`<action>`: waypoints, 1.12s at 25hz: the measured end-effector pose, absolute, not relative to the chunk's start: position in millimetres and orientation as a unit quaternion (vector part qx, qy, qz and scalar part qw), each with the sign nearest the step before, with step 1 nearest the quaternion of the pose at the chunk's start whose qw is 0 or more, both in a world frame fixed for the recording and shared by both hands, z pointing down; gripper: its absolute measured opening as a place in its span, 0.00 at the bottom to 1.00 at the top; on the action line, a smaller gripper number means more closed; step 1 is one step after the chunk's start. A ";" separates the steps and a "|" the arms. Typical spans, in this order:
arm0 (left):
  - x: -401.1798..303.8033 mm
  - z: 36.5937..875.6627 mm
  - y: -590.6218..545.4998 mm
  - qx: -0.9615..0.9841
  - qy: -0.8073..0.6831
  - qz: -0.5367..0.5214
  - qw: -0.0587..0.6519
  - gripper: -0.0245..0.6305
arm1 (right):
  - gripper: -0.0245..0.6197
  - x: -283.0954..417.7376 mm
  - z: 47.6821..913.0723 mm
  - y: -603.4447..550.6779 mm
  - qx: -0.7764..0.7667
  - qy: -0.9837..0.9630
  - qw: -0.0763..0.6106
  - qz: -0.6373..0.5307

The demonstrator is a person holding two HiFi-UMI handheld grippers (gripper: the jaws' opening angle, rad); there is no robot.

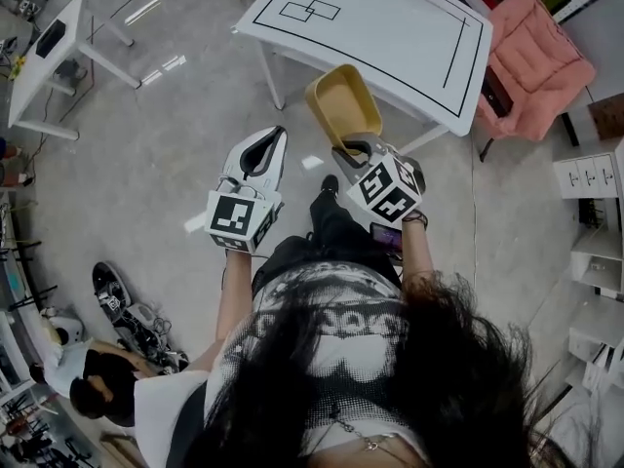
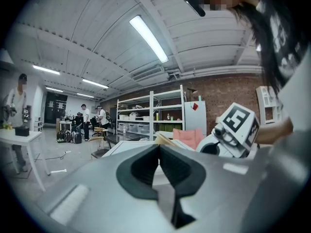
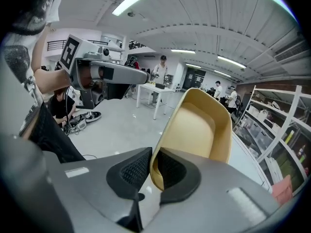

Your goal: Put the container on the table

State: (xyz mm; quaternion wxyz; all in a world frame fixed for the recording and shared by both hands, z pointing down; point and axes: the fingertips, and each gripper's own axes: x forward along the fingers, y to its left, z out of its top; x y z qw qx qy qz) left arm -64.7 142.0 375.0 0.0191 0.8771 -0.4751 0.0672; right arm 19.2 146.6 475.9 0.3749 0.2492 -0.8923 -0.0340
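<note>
A yellow plastic container (image 1: 343, 105) hangs in the air just in front of the white table (image 1: 390, 27) with black lines. My right gripper (image 1: 353, 147) is shut on its near rim, and in the right gripper view the container (image 3: 199, 127) rises tilted from between the pads of the right gripper (image 3: 151, 166). To its left, over the floor, my left gripper (image 1: 265, 144) is shut with nothing in it. In the left gripper view the pads of the left gripper (image 2: 159, 152) meet. Beyond them are the table's edge (image 2: 126, 147) and the right gripper (image 2: 233, 130).
A pink cushioned chair (image 1: 531, 57) stands right of the table. A white desk (image 1: 49, 47) is at the far left. A person (image 1: 97, 378) sits on the floor among gear at lower left. White drawers (image 1: 595, 261) line the right side.
</note>
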 end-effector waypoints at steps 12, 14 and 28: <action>-71.5 374.0 -18.3 0.862 -0.501 0.075 0.027 0.04 | 0.10 5.6 478.6 -7.7 0.203 -0.901 0.380 -0.047; -66.7 374.6 -39.5 0.861 -0.503 0.074 0.028 0.04 | 0.10 7.8 480.9 -27.3 0.195 -0.902 0.381 -0.047; -29.7 380.9 -116.9 0.856 -0.507 0.095 0.026 0.04 | 0.10 37.6 496.2 -105.8 0.180 -0.907 0.379 -0.038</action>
